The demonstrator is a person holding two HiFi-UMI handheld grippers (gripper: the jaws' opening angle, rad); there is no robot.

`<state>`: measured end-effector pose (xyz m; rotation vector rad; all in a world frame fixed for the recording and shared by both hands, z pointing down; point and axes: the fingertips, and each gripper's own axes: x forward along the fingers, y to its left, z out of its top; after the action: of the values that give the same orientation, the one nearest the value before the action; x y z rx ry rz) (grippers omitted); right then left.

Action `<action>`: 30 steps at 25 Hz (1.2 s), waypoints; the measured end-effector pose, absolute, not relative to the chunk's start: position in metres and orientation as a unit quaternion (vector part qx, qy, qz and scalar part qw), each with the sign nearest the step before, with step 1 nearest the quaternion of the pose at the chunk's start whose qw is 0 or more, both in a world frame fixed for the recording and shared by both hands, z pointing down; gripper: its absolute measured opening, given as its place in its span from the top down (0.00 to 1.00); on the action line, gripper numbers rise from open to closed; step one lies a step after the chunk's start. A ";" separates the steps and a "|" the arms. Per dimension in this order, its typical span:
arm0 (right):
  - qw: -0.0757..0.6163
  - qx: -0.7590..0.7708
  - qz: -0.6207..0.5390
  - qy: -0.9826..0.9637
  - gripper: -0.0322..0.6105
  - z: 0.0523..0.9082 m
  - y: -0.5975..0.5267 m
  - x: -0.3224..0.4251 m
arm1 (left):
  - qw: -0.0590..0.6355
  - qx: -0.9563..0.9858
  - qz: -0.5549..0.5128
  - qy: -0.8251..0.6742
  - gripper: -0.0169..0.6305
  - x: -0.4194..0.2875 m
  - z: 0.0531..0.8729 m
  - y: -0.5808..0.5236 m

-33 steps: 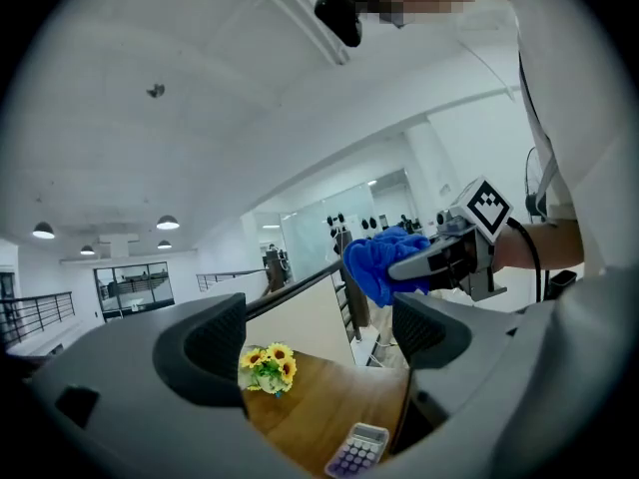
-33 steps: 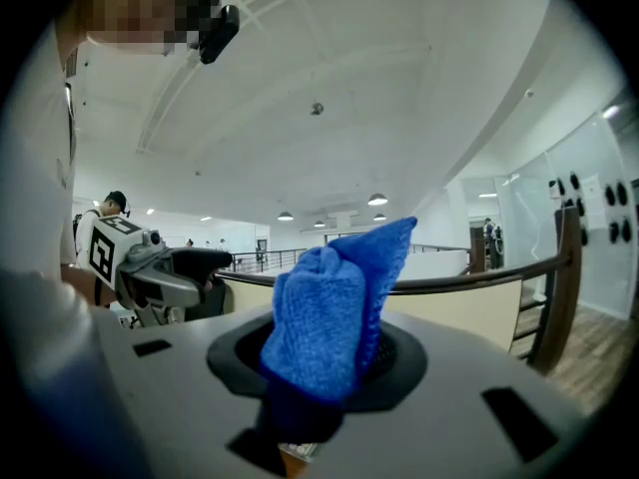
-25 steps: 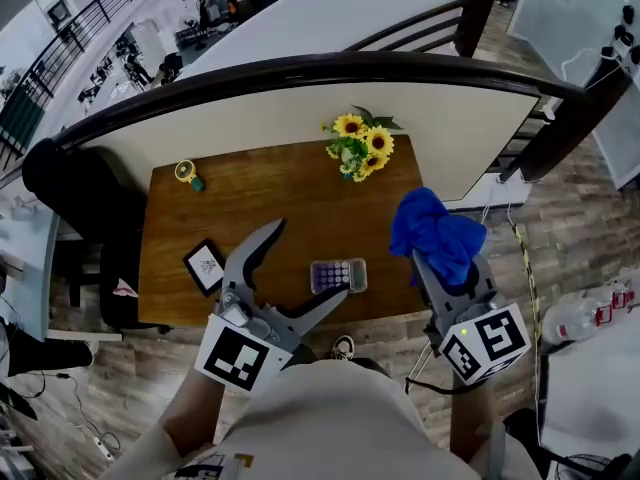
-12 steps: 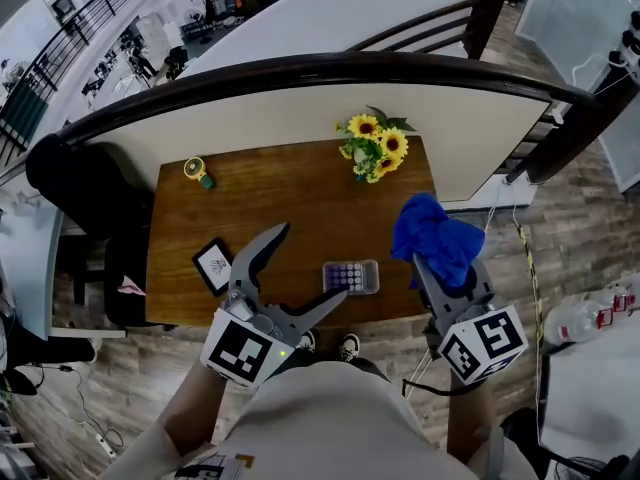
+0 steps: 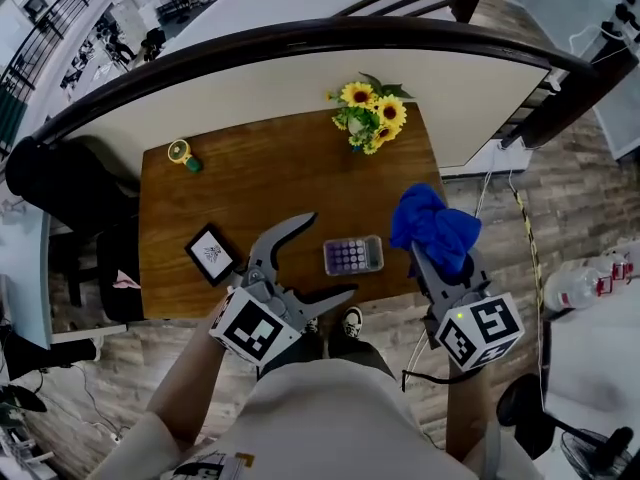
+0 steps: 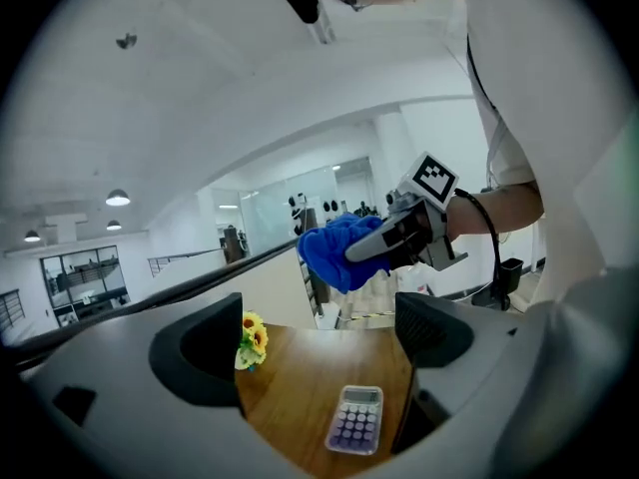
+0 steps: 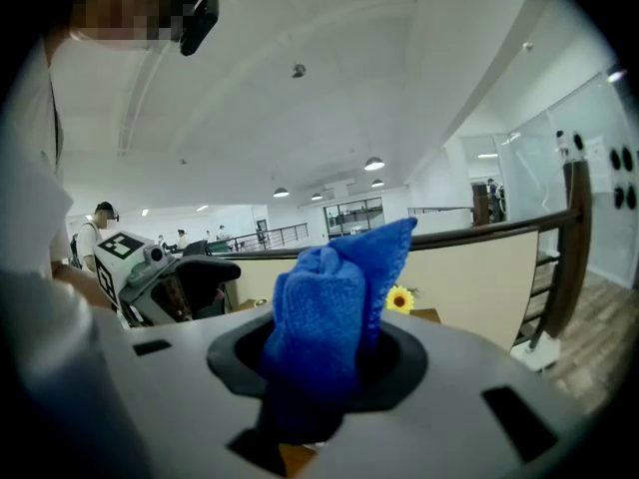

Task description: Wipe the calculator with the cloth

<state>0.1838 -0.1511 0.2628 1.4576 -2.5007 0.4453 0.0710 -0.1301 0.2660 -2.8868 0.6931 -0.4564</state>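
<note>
Calculator (image 5: 352,256) lies flat on the wood table (image 5: 250,193), close to the front edge, right of mid, keys up. L claw (image 5: 331,253) hangs over that front edge w/ jaws wide apart, gripping nothing; its own view has the calculator ahead in the gap. R claw (image 5: 437,260) is clamped on a bunched blue cloth (image 5: 432,226), held up by the front right corner, clear of the calculator. Sunflowers (image 5: 371,118) at back right corner, small picture frame (image 5: 210,255) near front left, yellow-green knick-knack (image 5: 183,154) back left.
</note>
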 end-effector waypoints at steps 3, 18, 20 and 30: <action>0.114 0.496 0.160 -0.846 0.73 0.276 -0.152 0.178 | 0.065 -0.960 -0.172 0.209 0.27 0.071 0.295 -0.135; 0.160 0.502 0.214 -0.822 0.73 0.379 -0.173 0.175 | 0.007 -0.958 -0.256 0.127 0.27 0.082 0.448 -0.146; 0.163 0.505 0.212 -0.821 0.73 0.394 -0.177 0.175 | 0.002 -0.956 -0.268 0.122 0.27 0.082 0.470 -0.148; 0.174 0.499 0.230 -0.817 0.73 0.460 -0.190 0.170 | -0.033 -0.945 -0.304 0.115 0.27 0.081 0.562 -0.155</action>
<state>0.1697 -0.1899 0.4598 1.4153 -2.3165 0.6518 0.0814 -0.1548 0.5623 -3.0340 0.3690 -0.9757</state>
